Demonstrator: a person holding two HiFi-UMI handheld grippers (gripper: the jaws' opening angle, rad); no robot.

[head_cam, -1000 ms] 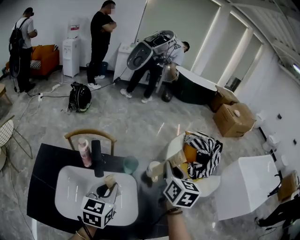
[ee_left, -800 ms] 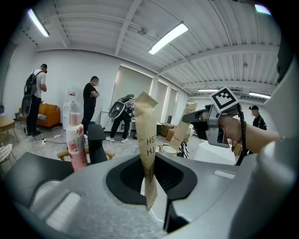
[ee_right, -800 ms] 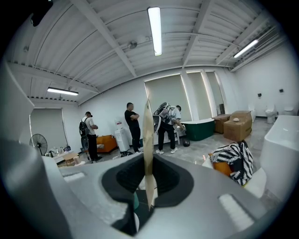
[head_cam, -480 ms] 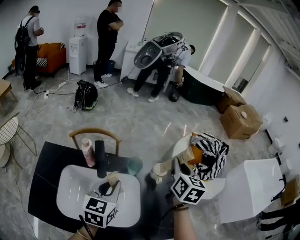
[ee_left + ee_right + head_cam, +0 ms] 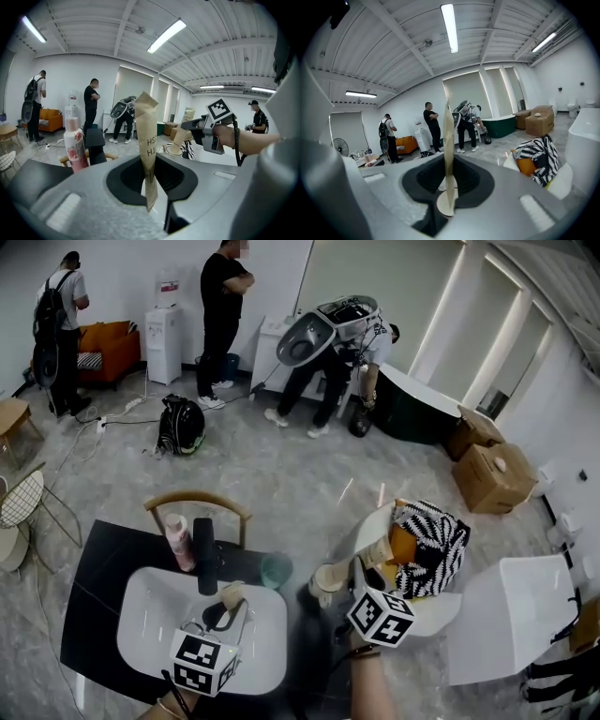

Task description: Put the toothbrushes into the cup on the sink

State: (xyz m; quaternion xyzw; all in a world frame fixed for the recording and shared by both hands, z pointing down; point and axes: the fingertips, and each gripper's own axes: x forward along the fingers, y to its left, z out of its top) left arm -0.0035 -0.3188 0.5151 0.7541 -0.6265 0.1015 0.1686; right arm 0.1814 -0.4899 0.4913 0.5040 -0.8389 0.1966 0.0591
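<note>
A: The left gripper?
B: Its jaws are nearly closed, pinching a flat kraft-paper toothbrush packet upright over the glossy white sink basin;
A: And the right gripper?
B: It is clamped likewise on a tan paper packet, past the basin's right edge; the round teal cup stands at its back right corner.

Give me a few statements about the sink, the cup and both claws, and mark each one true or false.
1. The left claw grips a tan paper-wrapped toothbrush. True.
2. The right claw is empty. False: it grips a second paper-wrapped toothbrush.
3. The teal cup stands on the black counter beside the white sink basin. True.
4. The pink bottle lies in the basin. False: it stands upright behind the basin, next to the black faucet.
</note>
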